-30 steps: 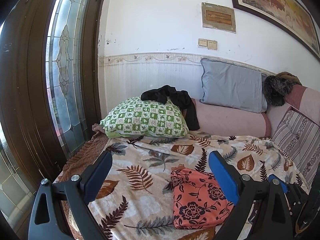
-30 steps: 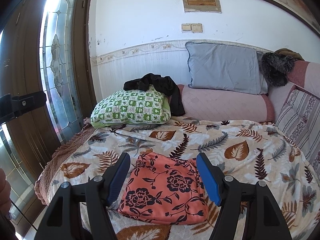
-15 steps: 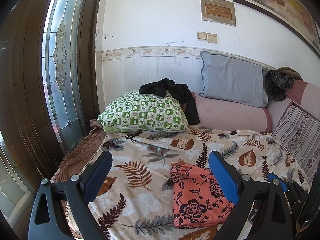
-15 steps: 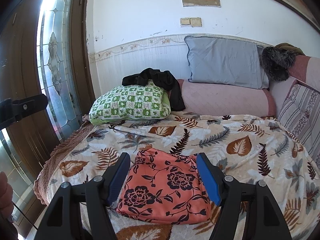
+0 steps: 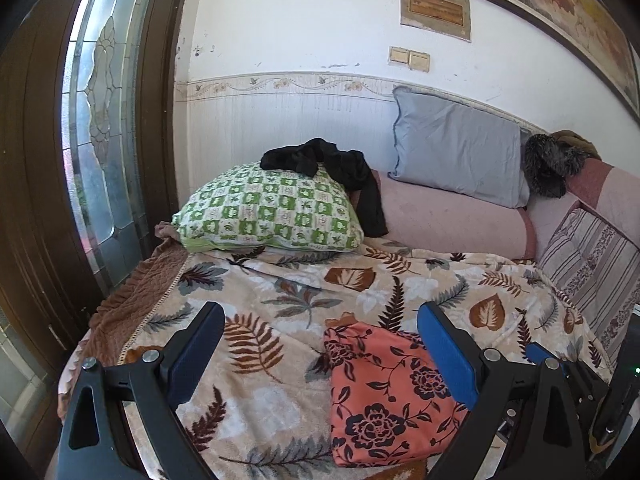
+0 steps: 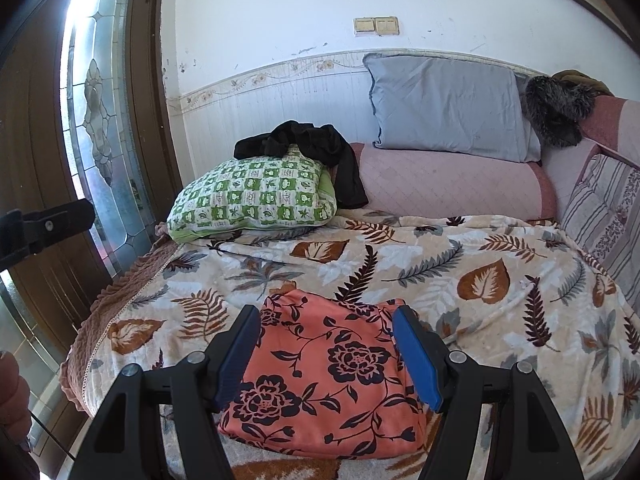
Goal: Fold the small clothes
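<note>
Two hand-held grippers hang above the near edge of a bed, both spread wide with nothing between their blue pads. Under the right hand-held gripper [image 6: 326, 350], at 6 o'clock in the right wrist view, lies the folded coral garment with dark flowers [image 6: 320, 384], flat on the leaf-print blanket [image 6: 480, 280]; both pads frame it from above without touching it. From the left hand-held gripper [image 5: 320, 354] the same garment [image 5: 384, 392] sits at about 5 o'clock, its right side passing behind the right-side pad, while the left-side pad hangs over bare blanket [image 5: 260, 320]. A brown bed skirt [image 5: 132, 300] edges the bed at 8 o'clock. Farther back, at 11 o'clock, a green-and-white checked pillow [image 6: 252, 198] rests on the blanket, with a black garment [image 6: 312, 148] crumpled on top and trailing down its right side. Just beside it, a pink quilted bolster [image 6: 448, 186] runs along the wall, and a grey pillow [image 6: 448, 106] leans upright on it at 1 o'clock. A dark furry item [image 6: 556, 108] sits at 2 o'clock, above a striped cushion [image 6: 604, 208]. At 9 o'clock stands a wooden door with a leaded glass panel [image 6: 94, 120]; two light switches [image 6: 376, 26] are on the white wall at 12 o'clock.
</note>
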A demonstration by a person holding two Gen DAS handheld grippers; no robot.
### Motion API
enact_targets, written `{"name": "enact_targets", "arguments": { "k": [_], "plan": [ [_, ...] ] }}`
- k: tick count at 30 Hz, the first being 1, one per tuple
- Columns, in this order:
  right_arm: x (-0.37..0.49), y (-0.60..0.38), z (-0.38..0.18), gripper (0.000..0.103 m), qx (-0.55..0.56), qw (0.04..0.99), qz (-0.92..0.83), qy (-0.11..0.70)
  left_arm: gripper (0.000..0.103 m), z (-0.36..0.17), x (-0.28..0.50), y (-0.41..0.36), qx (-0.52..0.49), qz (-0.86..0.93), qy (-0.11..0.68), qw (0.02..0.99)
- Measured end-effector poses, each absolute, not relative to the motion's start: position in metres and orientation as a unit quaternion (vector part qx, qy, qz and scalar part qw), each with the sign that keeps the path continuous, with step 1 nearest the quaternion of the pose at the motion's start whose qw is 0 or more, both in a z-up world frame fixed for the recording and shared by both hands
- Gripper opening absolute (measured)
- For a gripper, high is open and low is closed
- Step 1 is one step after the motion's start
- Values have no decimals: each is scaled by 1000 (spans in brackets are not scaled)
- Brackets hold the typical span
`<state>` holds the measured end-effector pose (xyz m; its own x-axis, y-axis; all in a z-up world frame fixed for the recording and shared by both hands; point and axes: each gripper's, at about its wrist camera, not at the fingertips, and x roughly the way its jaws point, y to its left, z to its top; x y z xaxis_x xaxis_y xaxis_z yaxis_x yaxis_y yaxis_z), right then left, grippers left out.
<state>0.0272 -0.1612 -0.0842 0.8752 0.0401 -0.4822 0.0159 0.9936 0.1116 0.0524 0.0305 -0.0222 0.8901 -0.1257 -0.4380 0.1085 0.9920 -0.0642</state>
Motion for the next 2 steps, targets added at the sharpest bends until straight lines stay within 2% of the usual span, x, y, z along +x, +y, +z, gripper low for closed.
{"name": "enact_targets", "arguments": {
  "k": [2],
  "plan": [
    [39, -178, -90, 72, 49, 968, -12, 245, 97, -32, 74, 36, -17, -38, 236, 971]
  ]
}}
